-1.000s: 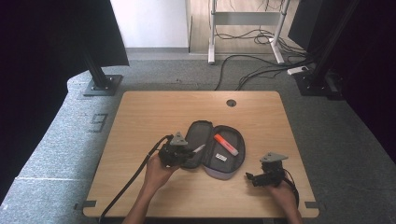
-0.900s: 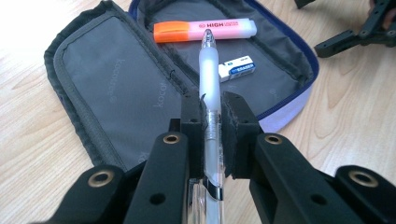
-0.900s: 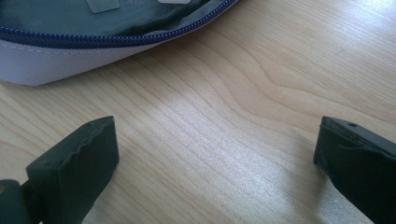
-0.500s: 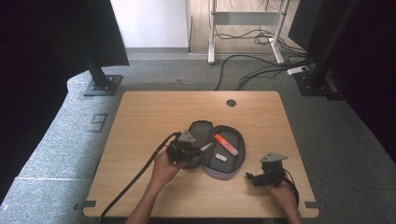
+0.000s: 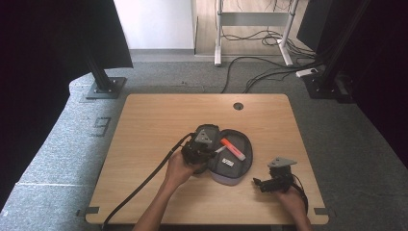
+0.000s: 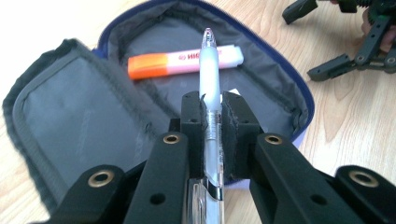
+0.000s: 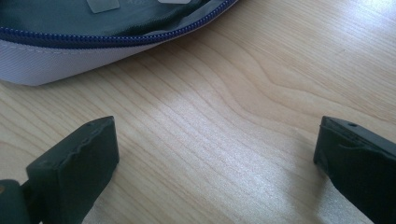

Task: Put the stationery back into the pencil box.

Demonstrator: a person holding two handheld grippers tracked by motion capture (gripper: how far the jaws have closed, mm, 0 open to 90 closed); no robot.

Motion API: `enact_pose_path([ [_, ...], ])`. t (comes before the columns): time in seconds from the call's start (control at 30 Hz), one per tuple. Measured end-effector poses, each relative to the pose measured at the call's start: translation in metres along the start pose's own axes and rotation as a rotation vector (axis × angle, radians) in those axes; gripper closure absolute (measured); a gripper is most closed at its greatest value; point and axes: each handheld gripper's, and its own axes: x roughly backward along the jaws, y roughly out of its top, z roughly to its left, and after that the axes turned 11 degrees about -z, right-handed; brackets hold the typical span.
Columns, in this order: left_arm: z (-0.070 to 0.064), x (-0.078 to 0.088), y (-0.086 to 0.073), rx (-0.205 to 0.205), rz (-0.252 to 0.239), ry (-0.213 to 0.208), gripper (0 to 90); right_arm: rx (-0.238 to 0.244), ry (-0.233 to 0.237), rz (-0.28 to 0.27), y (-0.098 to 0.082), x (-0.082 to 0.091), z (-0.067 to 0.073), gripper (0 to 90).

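Carrying pen (image 6: 209, 79) clenched in left tongs (image 6: 211, 109), now shifted over open pouch (image 6: 84, 116); right tongs (image 7: 215, 140) released, idle; drop-in likely next.

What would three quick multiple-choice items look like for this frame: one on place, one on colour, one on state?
1. Where does the highlighter lie?
A. inside the open pencil case
B. on the bare table
C. in the right gripper

2. What colour is the highlighter's cap end?
A. green
B. orange
C. blue

3. How do the left gripper jaws stand?
A. wide open over the case
B. shut on nothing
C. shut on a clear pen

Key: 1 A, it rests on the case's grey lining. 2 B, the left gripper view shows an orange end on a pale body. 3 C, both pads press the pen's barrel, its tip pointing over the case.
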Motion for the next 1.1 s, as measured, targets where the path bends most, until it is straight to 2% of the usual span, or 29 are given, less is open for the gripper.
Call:
enact_pose_path([
  [0.4, -0.002, -0.019, 0.015, -0.028, 0.012, -0.006, 79.8, 0.001, 0.000, 0.000, 0.000, 0.000, 0.000, 0.0],
  [0.7, -0.004, -0.033, 0.025, -0.029, 0.008, -0.016, 79.8, 0.001, 0.002, 0.000, 0.000, 0.000, 0.000, 0.0],
  [0.83, -0.007, -0.042, 0.029, -0.043, 0.021, -0.013, 79.8, 0.001, 0.002, 0.000, 0.000, 0.000, 0.000, 0.0],
  [1.1, -0.008, -0.057, 0.031, -0.043, 0.030, -0.012, 79.8, 0.002, 0.001, 0.000, 0.000, 0.000, 0.000, 0.0],
])
